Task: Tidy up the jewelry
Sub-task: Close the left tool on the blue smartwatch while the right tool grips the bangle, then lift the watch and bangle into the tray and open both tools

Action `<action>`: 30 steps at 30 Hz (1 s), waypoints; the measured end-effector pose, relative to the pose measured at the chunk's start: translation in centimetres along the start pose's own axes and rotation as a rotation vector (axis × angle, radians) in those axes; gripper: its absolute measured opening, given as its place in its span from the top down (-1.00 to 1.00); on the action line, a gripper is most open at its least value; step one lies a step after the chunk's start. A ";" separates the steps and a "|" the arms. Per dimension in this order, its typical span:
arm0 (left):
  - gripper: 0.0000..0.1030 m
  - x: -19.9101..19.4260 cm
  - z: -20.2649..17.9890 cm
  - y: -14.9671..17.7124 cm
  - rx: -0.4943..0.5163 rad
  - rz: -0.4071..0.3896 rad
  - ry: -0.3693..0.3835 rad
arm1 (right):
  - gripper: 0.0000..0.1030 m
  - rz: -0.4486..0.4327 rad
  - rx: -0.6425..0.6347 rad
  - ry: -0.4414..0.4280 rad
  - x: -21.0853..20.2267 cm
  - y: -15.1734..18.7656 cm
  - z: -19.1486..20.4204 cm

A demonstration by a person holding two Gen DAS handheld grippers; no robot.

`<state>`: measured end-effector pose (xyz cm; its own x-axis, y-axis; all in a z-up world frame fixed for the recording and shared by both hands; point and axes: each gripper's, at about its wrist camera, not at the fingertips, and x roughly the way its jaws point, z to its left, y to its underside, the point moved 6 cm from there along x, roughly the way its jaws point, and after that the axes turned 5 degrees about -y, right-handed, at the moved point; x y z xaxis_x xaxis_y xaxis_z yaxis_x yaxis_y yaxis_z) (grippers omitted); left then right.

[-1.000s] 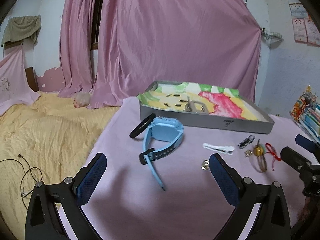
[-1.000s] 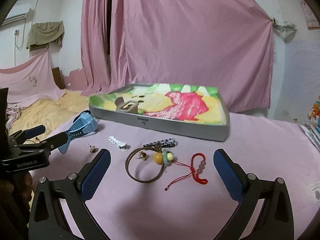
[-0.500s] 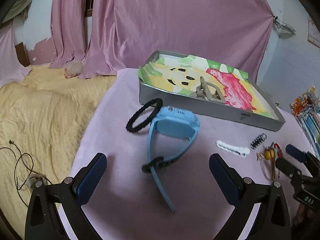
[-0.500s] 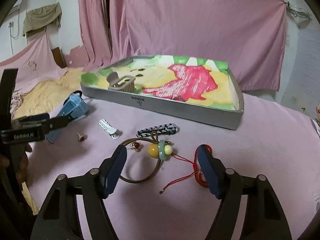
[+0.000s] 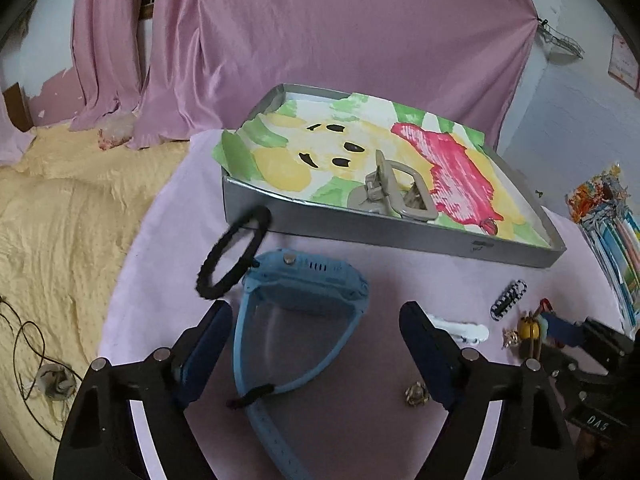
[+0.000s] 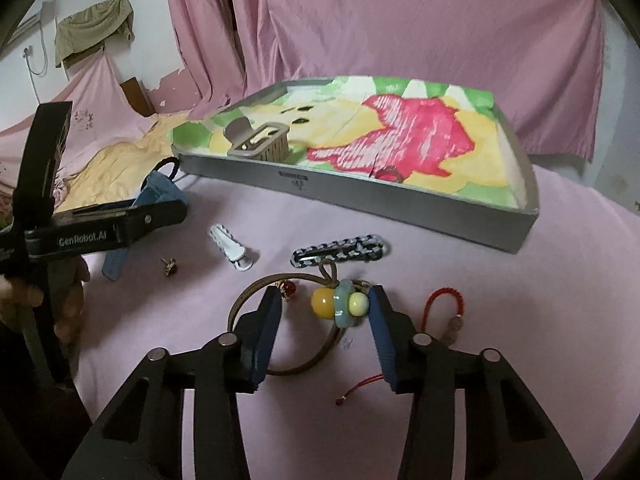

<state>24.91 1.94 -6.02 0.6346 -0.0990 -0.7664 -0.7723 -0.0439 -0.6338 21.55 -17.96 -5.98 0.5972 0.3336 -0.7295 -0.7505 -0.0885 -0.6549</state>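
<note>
While the left hand-held gripper (image 5: pixel 316 344) stood wide open and empty around the blue watch (image 5: pixel 304 292), the watch lay on its side on the bench (image 5: pixel 400 276), its case toward the tray (image 5: pixel 360 228) and its strap running back toward the gripper. A black hair tie (image 5: pixel 232 256) leaned against the case. The right hand-held gripper (image 6: pixel 324 316), about half open, flanked the beads (image 6: pixel 340 304) of a brown bangle (image 6: pixel 240 300) without clearly touching them. A checked hair clip (image 6: pixel 340 250) lay crosswise just beyond, a white clip (image 6: pixel 232 246) to its left, a red cord (image 6: pixel 444 296) to the right. A beige claw clip (image 6: pixel 260 144) sat in the paper-lined tray. Pink cloth (image 6: pixel 560 260) covered the bench; pink curtains (image 6: pixel 400 20) hung behind.
</note>
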 end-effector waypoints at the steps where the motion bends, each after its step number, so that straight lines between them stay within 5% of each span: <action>1: -0.58 0.1 0.0 -0.1 -0.004 0.001 -0.002 | 0.27 0.001 0.002 -0.002 0.0 0.0 0.0; 8: -0.10 0.4 0.0 -0.4 -0.006 0.001 -0.046 | 0.51 -0.003 0.019 -0.027 0.1 0.1 0.0; 21: -0.10 -2.9 -2.6 1.6 -0.003 -0.054 0.089 | 0.51 -0.128 0.017 -0.072 -2.6 0.0 0.4; 30: -0.10 -4.4 -4.5 -0.9 -0.059 -0.111 0.181 | 0.51 -0.245 0.010 -0.044 -5.5 -3.3 -1.1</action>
<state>22.72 -2.06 -1.57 0.7043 -0.2666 -0.6579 -0.7018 -0.1222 -0.7018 21.05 -20.55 -0.06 0.7486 0.3849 -0.5398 -0.5881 0.0095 -0.8088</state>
